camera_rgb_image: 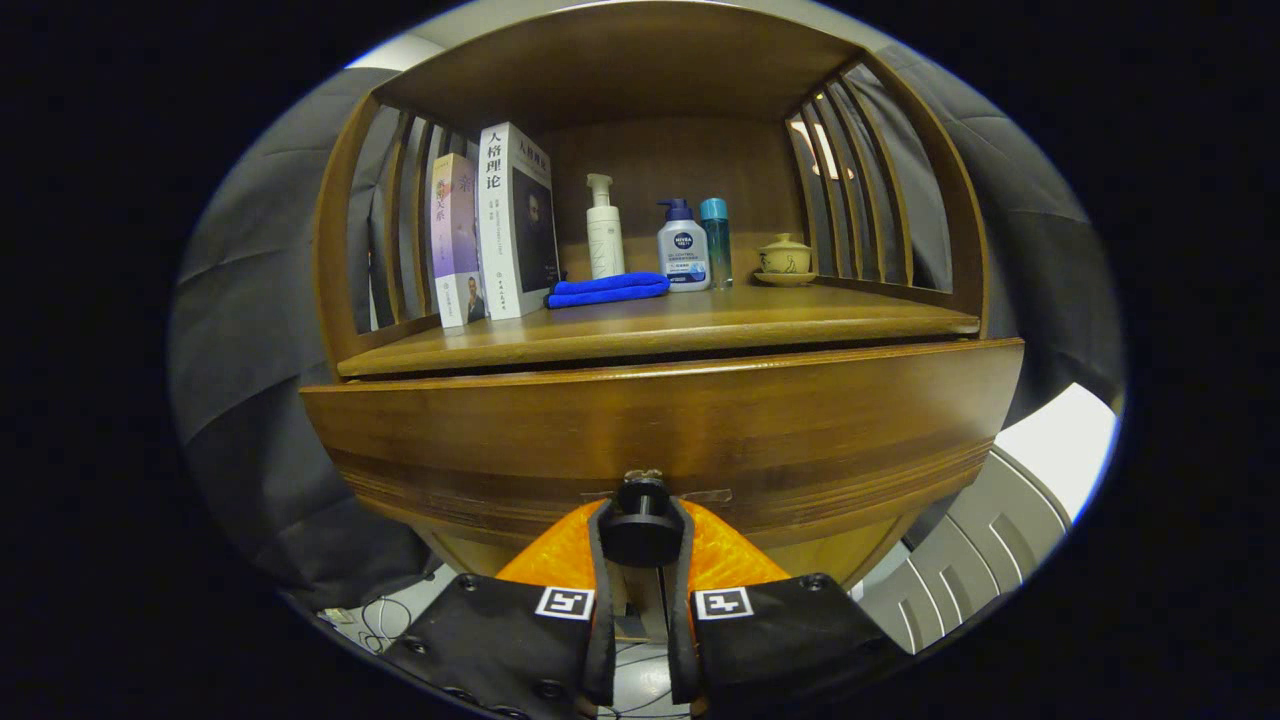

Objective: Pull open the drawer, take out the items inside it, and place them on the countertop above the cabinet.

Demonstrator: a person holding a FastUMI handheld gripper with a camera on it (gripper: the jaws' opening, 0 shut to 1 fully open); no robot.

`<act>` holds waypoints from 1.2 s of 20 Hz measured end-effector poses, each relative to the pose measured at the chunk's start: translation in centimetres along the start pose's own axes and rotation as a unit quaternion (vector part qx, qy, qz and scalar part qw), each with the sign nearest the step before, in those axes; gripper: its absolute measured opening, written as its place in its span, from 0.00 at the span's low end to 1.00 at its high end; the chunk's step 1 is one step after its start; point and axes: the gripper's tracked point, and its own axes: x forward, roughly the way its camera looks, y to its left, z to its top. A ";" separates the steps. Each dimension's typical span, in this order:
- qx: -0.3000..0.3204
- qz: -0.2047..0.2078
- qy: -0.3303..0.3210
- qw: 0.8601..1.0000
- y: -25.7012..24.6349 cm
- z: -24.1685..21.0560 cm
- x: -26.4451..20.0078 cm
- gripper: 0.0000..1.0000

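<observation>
The drawer (660, 430) is found at the front of the cabinet (650, 300), directly under the countertop (680, 325), and its knob (640, 525) sits at the lower middle of the drawer front. The gripper (640, 545) is set on that knob, with one finger to each side of it; both fingers appear to be pressed against the knob, so the jaws are judged to be pinching it. The step in hand is taken to be the opening of the drawer: the front stands proud of the countertop's front edge, but whether it is part-drawn or merely curved by the lens cannot be told. The next move is judged to call for a straight pull back along the drawer's run, the pinch being kept firm so that the round knob is not lost. The drawer's contents are hidden behind its front, and nothing can be stated of them. On the countertop, two books (495, 235) are stood upright by the left rear corner; a folded blue cloth (608, 290) is laid near the middle, with a white pump bottle (604, 235) behind it; a second pump bottle (683, 250) and a slim teal bottle (715, 240) are stood just beside each other; a lidded cup on a saucer (785, 260) is placed toward the right rear corner. The front strip of the countertop is left bare for what is taken out.
</observation>
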 end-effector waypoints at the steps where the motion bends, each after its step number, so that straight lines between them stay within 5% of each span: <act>1: -0.002 0.001 0.000 1.000 0.0 -0.2 -0.8 0.23; 24: -0.054 0.015 -0.023 0.998 0.6 -5.6 -11.1 0.23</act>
